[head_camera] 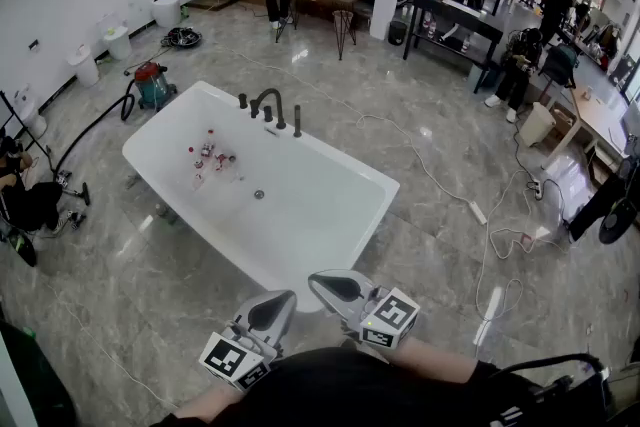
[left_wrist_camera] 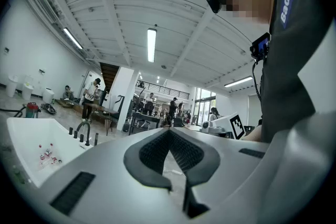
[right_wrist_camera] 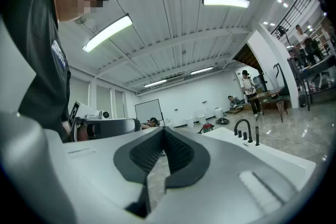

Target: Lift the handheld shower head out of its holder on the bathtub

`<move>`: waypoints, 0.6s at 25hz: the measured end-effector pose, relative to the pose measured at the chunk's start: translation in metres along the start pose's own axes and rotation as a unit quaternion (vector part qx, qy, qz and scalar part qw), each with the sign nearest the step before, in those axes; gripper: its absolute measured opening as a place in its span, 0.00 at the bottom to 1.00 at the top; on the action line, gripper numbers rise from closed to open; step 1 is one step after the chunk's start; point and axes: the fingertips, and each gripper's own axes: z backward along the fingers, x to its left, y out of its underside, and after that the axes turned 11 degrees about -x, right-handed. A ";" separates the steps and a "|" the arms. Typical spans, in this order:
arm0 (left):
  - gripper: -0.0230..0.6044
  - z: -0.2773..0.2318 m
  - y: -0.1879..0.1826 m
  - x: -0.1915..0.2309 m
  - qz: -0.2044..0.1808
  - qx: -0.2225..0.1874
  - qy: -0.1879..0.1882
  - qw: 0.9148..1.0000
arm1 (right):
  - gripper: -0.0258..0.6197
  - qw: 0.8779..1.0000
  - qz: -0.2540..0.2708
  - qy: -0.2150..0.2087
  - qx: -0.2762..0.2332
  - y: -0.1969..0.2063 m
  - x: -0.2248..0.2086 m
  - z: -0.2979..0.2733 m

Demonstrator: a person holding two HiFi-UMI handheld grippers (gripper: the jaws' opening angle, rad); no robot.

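A white bathtub [head_camera: 330, 165] stands on the marble floor ahead of me. On its far rim is a dark faucet set [head_camera: 267, 102], with the slim upright handheld shower head [head_camera: 297, 120] in its holder at the right end. The same fittings show small in the left gripper view, shower head [left_wrist_camera: 96, 139], and in the right gripper view, shower head [right_wrist_camera: 257, 136]. My left gripper [head_camera: 280, 303] and right gripper [head_camera: 322, 283] hover side by side at the tub's near end, far from the faucet. Both are shut and hold nothing, with the left gripper's [left_wrist_camera: 169, 131] and right gripper's [right_wrist_camera: 164, 131] tips meeting.
Several small red and white items [head_camera: 212, 155] lie in the tub near its drain [head_camera: 259, 195]. A teal vacuum [head_camera: 152, 83] with hose stands left of the tub. Cables and a power strip [head_camera: 478, 212] run across the floor on the right. Tables and people fill the back.
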 end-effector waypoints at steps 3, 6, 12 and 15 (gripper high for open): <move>0.04 0.002 0.003 0.004 -0.001 0.002 -0.001 1.000 | 0.04 1.000 0.006 -0.006 0.002 0.005 -0.001 -0.002; 0.04 -0.003 0.004 0.003 -0.002 0.001 -0.001 1.000 | 0.04 1.000 0.009 -0.007 0.001 0.004 -0.006 0.000; 0.04 -0.018 -0.006 0.000 -0.012 -0.021 -0.008 1.000 | 0.04 1.000 -0.001 -0.015 -0.005 -0.004 -0.016 0.003; 0.04 -0.024 -0.001 -0.001 -0.016 -0.007 -0.026 1.000 | 0.04 1.000 -0.008 -0.016 -0.015 -0.011 -0.025 0.008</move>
